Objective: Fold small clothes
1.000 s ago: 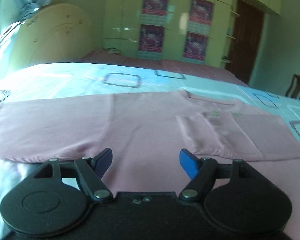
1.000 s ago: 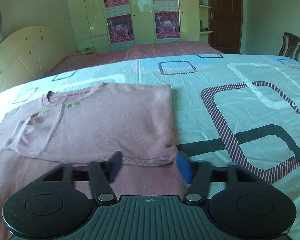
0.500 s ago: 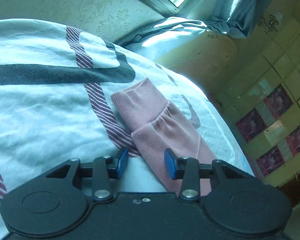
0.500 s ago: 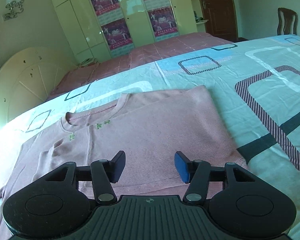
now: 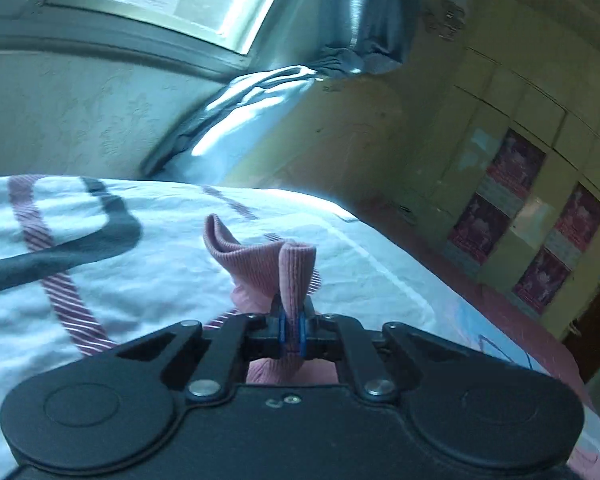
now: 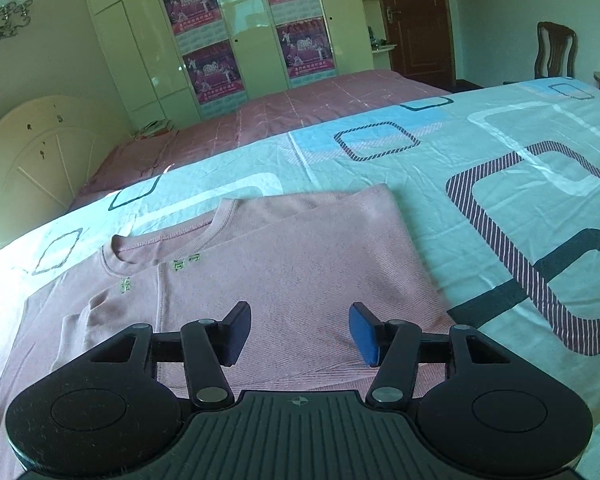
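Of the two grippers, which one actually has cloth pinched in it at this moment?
The left gripper: its jaws are shut on the pink sleeve cuff, lifted off the bedsheet. The right gripper hangs open above the pink sweater, pinching nothing.

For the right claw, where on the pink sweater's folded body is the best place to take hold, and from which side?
Probably the near hem edge of the pink sweater, taken from the near side. The right claw hovers open just above it, and the layers there end in a flat edge that the pads can slide around. The left claw is shut on the sleeve cuff.
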### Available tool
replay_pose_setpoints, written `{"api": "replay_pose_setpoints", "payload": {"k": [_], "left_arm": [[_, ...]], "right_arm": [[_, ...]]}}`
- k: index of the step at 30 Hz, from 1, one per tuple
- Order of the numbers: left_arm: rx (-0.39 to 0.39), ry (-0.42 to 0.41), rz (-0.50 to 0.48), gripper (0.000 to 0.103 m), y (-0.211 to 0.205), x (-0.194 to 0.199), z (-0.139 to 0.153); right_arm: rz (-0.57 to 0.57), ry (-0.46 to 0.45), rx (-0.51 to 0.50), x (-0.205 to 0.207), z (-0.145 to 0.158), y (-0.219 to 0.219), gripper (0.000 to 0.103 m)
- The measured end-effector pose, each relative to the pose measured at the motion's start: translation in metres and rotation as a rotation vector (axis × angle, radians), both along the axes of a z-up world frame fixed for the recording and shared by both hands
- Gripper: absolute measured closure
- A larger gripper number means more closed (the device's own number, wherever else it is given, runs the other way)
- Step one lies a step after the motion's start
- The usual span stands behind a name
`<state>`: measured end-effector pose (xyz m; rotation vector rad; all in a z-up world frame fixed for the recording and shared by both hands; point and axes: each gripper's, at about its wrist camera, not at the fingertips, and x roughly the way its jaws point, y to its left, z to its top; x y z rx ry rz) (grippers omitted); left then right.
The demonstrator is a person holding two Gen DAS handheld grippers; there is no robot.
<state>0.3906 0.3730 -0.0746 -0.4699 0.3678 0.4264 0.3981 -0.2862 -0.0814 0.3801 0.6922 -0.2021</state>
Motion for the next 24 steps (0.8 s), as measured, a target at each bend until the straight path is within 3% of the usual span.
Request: {"api": "replay_pose_setpoints", "payload": {"k": [2, 11, 19, 22, 23, 24], "left_arm": [[0.049, 0.000, -0.131, 0.098, -0.050, 0.018, 0.010], [0.042, 0.030, -0.557, 0.098, -0.252, 0.061, 0.014], [0.216, 0.189, -0.833, 0.098, -0.393, 0.083, -0.026], [0.206, 0.365, -0.969, 0.080, -0.420, 0.095, -0.062], [0.249, 0.345, -0.967, 0.079, -0.424, 0.090, -0.066], [0.278, 0.323, -0.975, 0.067, -0.426, 0.083, -0.066]], "right_arm": [[-0.013, -0.003, 0.010, -0.002, -0.001, -0.005, 0.048], [-0.015, -0.025, 0.040, -0.015, -0.003, -0.022, 0.048], [-0.023, -0.026, 0.094, -0.033, -0.003, -0.046, 0.048], [0.002, -0.025, 0.145, -0.038, -0.005, -0.051, 0.048], [0.010, -0.026, 0.166, -0.038, -0.005, -0.052, 0.048], [0.019, -0.029, 0.183, -0.037, -0.005, -0.051, 0.048]]}}
